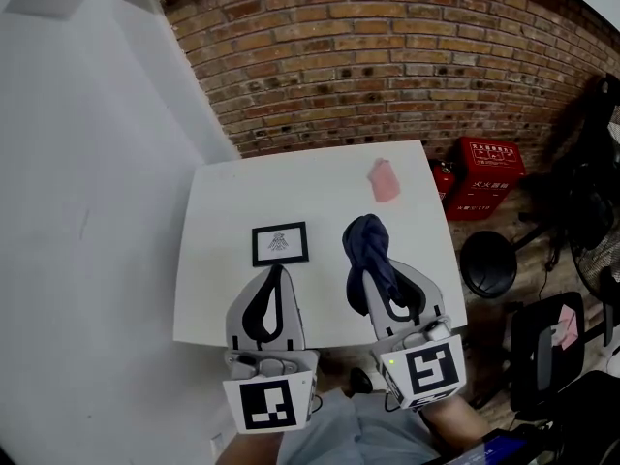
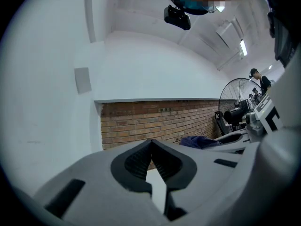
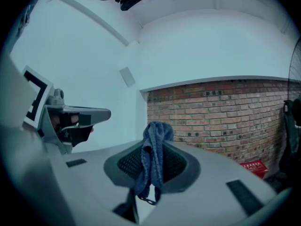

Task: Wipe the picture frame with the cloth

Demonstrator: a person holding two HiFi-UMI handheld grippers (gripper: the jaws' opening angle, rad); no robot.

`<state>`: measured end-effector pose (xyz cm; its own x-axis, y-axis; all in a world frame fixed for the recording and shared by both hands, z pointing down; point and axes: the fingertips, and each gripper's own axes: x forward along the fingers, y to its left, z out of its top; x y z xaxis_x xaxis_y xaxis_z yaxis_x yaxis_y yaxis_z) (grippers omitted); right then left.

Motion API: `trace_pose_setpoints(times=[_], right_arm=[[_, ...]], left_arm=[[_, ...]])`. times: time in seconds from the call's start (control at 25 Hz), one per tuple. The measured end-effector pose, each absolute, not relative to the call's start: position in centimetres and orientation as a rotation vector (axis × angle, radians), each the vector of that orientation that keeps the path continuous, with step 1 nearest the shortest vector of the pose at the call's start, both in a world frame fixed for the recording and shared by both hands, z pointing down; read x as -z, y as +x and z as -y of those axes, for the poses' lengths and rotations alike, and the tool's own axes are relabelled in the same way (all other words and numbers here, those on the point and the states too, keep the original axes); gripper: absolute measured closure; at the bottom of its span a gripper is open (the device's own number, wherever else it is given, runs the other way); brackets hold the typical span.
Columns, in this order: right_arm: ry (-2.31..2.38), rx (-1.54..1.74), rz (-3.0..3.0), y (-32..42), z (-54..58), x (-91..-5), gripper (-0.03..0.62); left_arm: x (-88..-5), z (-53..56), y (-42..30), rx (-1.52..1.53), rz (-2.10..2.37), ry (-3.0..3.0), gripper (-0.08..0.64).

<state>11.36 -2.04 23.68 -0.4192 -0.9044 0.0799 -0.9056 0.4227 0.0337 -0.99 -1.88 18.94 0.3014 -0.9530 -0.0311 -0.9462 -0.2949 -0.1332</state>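
A small black picture frame (image 1: 280, 244) lies flat on the white table (image 1: 223, 211), left of centre. My left gripper (image 1: 278, 270) hovers just in front of the frame, jaws shut with nothing between them (image 2: 151, 145). My right gripper (image 1: 373, 264) is shut on a dark blue cloth (image 1: 369, 247), which bunches above the jaw tips and drapes down between them (image 3: 151, 161). The cloth sits to the right of the frame, apart from it. In the left gripper view the cloth (image 2: 200, 141) shows at the right.
A pink item (image 1: 385, 179) lies at the table's back right. A brick wall (image 1: 387, 56) stands behind the table. Red boxes (image 1: 484, 174), a black round stool (image 1: 489, 263) and a chair (image 1: 547, 342) stand on the floor to the right.
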Motion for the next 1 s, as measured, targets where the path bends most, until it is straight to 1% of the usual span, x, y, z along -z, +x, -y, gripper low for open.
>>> trace_pose_setpoints(times=[0.36, 0.48, 0.64, 1.0], right_arm=[[1.638, -0.028, 2.571, 11.1, 2.0, -23.8, 0.512], [1.634, -0.032, 2.582, 10.9, 2.1, -24.2, 0.512], [1.628, -0.028, 2.588, 10.6, 2.2, -24.4, 0.512], [1.623, -0.035, 2.585, 10.5, 2.4, -24.5, 0.512]], left_arm=[[-19.0, 1.8, -1.1, 0.088, -1.786, -2.432, 0.551], [-18.2, 1.9, -1.4, 0.038, -1.742, -2.378, 0.551], [-19.5, 1.9, -1.7, 0.108, -1.786, -2.420, 0.551], [-19.5, 2.1, -2.0, 0.122, -1.771, -2.392, 0.551]])
